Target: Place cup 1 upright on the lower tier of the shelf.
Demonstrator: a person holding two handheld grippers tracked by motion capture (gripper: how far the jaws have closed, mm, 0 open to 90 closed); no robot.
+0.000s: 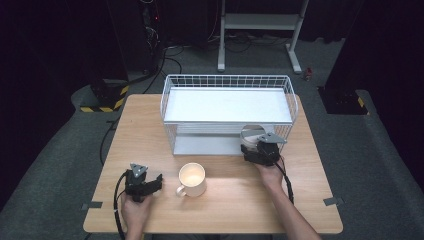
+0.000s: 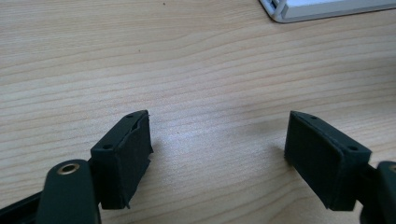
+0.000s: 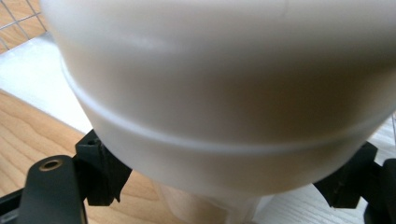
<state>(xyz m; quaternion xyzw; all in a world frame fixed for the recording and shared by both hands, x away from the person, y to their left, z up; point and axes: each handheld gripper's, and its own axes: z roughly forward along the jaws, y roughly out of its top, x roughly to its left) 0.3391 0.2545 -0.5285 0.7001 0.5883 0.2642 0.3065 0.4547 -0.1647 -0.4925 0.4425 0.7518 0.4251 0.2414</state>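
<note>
In the high view, the right hand-held gripper (image 1: pixel 258 145) is clamping a white cup (image 1: pixel 252 134) at the open front of the white wire basket (image 1: pixel 172 100), while the left hand-held gripper (image 1: pixel 152 184) is lying spread and empty on the wooden table (image 1: pixel 225 200), beside a cream mug (image 1: pixel 192 179) standing upright with its handle pointing left. Grey carpet is surrounding the table.

In the left gripper view, the jaws are standing wide over bare wood.

In the right gripper view, the jaws are pinching the cup's base, its wall swelling above them.
</note>
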